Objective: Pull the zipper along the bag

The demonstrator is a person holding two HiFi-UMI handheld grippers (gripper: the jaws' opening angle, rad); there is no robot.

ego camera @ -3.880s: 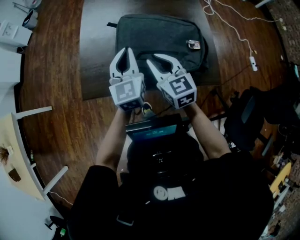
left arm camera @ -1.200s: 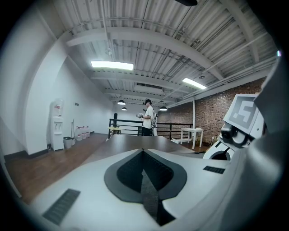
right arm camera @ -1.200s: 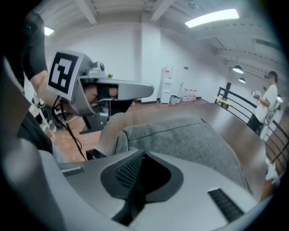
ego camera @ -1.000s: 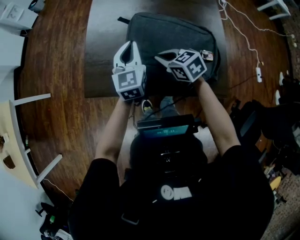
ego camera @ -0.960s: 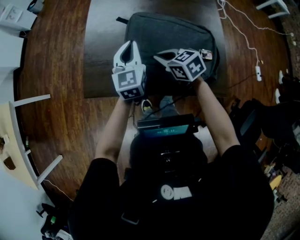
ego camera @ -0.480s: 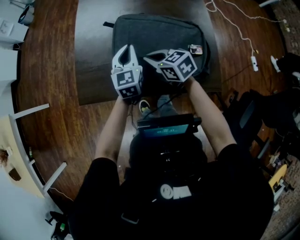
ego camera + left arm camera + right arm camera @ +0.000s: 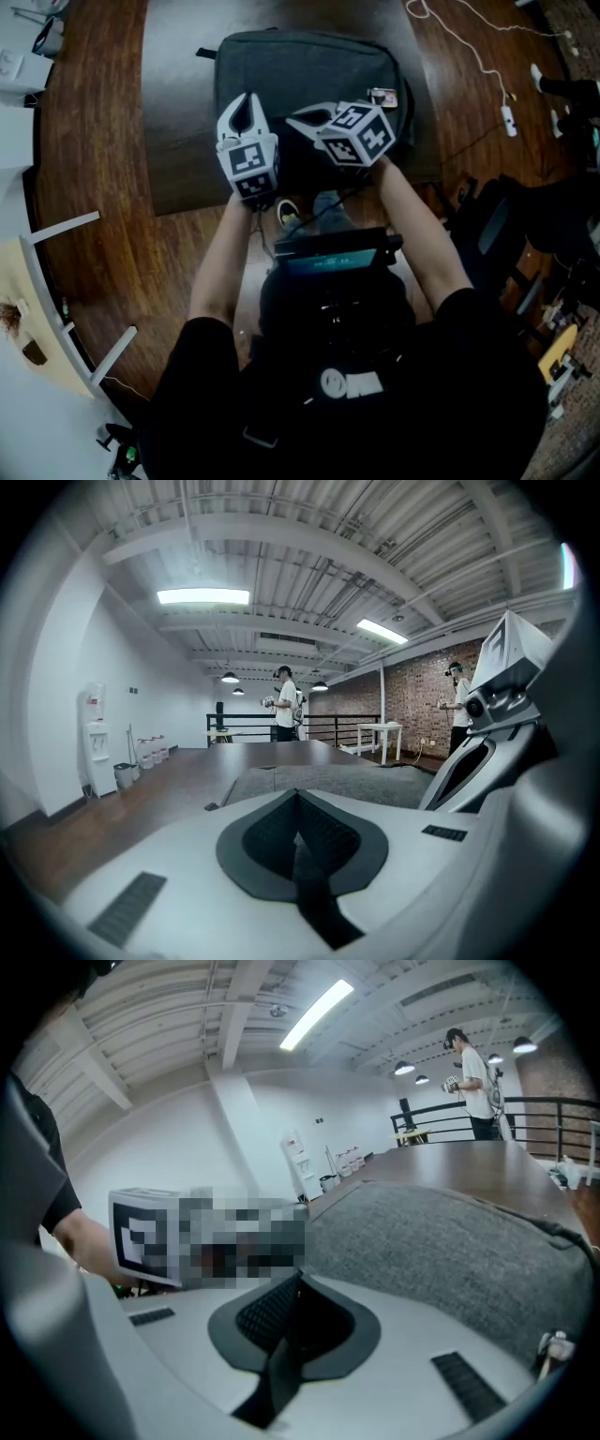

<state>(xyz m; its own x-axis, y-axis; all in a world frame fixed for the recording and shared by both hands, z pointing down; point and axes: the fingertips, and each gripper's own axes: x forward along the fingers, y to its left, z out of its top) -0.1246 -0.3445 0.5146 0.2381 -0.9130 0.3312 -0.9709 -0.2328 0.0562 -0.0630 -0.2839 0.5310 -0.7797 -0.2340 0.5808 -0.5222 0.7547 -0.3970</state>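
we are at the approach, by our reading: neither gripper has the zipper yet. the bag (image 7: 309, 70), dark grey, lies flat on a dark mat (image 7: 178, 141), and both grippers hover over its near edge, close beside each other. the left gripper (image 7: 246, 99) has its jaws pressed together with nothing between them; its own view shows the tips meeting and the bag's grey cloth (image 7: 328, 782) beyond. the right gripper (image 7: 296, 118) is likewise closed and empty, angled across toward the left one, with the bag's fabric (image 7: 450, 1241) filling the space past its tips. we cannot make out the zipper pull in any view. a small tag (image 7: 384, 95) sits at the bag's far right corner, but we cannot tell whether it belongs to the zipper. the next move, as we judge it, calls for finding the pull along the bag's seam, parting one pair of jaws and closing them on that small tab. the other gripper would pin the cloth so the bag does not slide or bunch.
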